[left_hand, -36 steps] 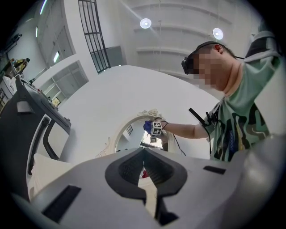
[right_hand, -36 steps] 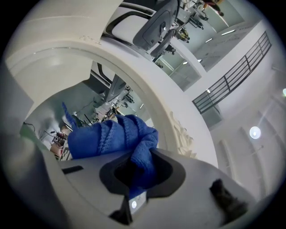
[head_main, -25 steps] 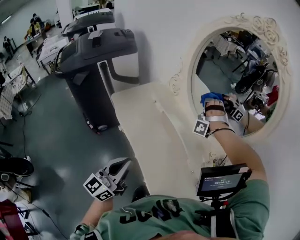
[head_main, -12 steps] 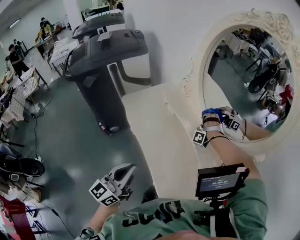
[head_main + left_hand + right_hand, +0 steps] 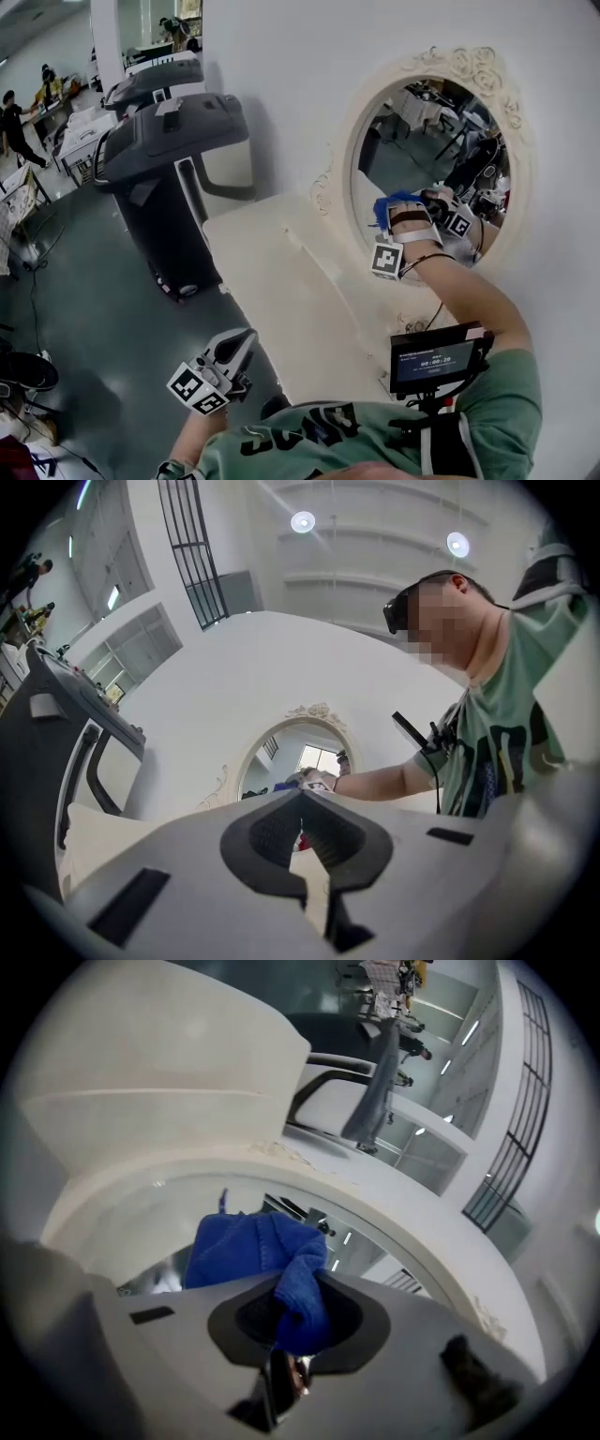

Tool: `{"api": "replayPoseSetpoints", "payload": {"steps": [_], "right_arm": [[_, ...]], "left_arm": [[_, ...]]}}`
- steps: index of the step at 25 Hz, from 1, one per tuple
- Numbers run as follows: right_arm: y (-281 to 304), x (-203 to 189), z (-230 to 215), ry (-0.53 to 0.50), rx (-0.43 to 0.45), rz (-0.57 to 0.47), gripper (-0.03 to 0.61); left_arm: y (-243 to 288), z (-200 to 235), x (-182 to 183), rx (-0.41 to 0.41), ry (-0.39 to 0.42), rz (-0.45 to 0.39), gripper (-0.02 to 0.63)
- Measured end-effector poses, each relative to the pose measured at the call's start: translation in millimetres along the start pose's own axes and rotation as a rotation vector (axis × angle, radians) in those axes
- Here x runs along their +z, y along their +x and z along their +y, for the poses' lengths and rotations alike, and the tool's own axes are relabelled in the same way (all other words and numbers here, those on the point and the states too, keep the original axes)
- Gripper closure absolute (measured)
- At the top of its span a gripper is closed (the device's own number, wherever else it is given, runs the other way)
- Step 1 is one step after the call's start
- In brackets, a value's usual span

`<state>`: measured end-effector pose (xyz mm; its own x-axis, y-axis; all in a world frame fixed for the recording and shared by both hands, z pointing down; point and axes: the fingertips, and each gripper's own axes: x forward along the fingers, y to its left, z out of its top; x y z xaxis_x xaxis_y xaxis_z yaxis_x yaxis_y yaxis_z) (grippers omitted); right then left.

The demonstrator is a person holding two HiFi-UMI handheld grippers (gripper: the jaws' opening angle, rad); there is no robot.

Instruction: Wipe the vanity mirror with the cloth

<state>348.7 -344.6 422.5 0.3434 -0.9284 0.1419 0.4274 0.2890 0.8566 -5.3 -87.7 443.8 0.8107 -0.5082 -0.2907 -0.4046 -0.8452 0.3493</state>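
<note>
R arm reaches fwd, elbow bent; R tool [image 5: 298, 1288] jaws clamped on cloth [image 5: 246, 1246]. L tool [image 5: 242, 339] low at side, jaws together, empty.

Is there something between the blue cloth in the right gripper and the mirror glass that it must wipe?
Nothing visible stands in the way. The right gripper is shut on the cloth and holds it up at the mirror, inside the frame. Whether the cloth touches the glass cannot be told.
</note>
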Motion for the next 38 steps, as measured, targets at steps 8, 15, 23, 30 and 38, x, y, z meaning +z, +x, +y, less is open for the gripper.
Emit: {"api": "replayPoseSetpoints", "payload": {"steps": [8,15,23,30,38], "right_arm": [[-66.1,-136.3,-202.6,0.066,-0.266,0.159,0.534],[-67.6,-208.1,-245.3,-0.305,-0.305,0.546,0.534],[-66.2,-218.4,-241.1,-0.284,-0.282,0.601,0.535],[-63.4,-197.9,-205.5,-0.284,-0.243,0.572,0.535],[-39.4,-119.5,-94.3,-0.285,-0.097,0.381,0.535]], "left_arm": [[3.9,-5.4,11.1,-0.053,-0.008,-0.061,0.603],[-2.3,12.4,7.6,-0.06,-0.028,-0.083,0.603],[-10.7,13.8,9.8,-0.038,-0.024,-0.083,0.603],[-8.4,12.0,4.9,-0.04,-0.034,-0.077,0.603],[1.0,-5.1,0.0,-0.048,-0.064,-0.027,0.603]]}}
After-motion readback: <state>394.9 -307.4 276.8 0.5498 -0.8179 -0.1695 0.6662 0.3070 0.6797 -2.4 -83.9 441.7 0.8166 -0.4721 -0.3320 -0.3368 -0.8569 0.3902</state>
